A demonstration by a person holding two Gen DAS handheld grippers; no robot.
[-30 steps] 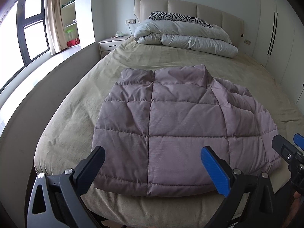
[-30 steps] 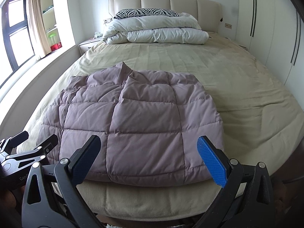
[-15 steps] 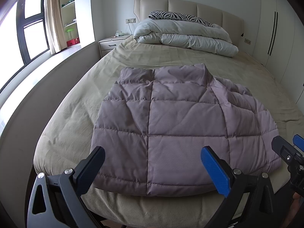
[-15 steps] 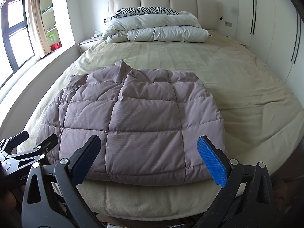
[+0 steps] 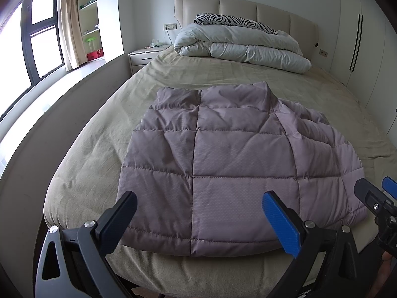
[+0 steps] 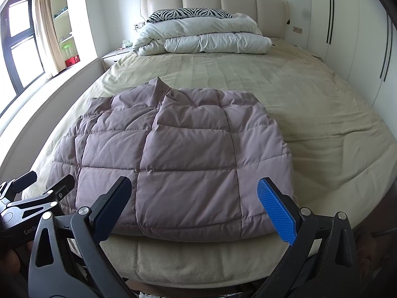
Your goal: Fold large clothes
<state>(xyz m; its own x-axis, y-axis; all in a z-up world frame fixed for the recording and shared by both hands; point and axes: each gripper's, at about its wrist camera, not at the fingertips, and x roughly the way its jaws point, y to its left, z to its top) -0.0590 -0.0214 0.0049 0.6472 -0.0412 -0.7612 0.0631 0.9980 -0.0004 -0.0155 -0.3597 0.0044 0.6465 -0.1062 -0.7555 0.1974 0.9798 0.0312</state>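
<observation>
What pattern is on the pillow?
Black-and-white zebra stripes on the pillow, clearest in the right wrist view.

Left tool (image 5: 199,219), right tool (image 6: 194,204): black frames, blue ribbed pads, silver screws.

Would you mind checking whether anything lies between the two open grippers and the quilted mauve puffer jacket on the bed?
Nothing visible does. The quilted mauve puffer jacket lies flat on the beige bed sheet, its near hem right ahead of the left gripper and the right gripper, both open, with nothing lying between them and the hem.
</observation>
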